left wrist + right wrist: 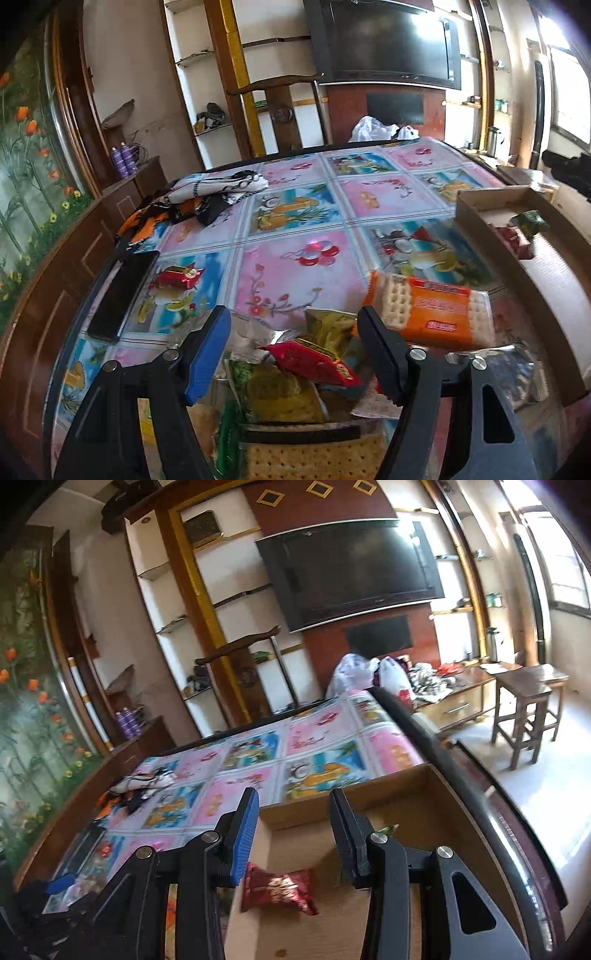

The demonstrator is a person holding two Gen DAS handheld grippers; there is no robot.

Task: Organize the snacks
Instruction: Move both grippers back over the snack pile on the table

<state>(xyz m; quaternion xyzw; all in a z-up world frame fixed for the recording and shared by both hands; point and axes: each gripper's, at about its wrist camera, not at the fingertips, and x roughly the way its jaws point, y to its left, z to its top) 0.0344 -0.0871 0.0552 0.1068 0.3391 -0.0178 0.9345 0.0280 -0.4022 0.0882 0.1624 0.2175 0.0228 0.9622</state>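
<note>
Directly beneath the left gripper (295, 350), a loose heap of snack packets lies on the desk (295, 229). Its fingers stand wide apart and hold nothing. Between them, a red packet (314, 360) rests on top of the heap, long axis running from upper left to lower right, tilted. A green-yellow cracker pack (277, 395) lies under it. Just beyond the right finger, an orange cracker pack (432, 310) lies flat, long axis roughly left to right, slightly angled downward at the right. Farther left, a single red candy (177, 277) lies apart from the heap, beside a black flat device (123, 295). A cardboard box (480, 218) sits along the desk's right side.

The right gripper (293, 834) hangs over that cardboard box (351, 805), fingers spread open and empty. A dark red wrapped candy (280, 888) lies on the box floor between them, long axis left to right. A green wrapper (388, 829) shows partly behind the right finger; its orientation cannot be determined.
</note>
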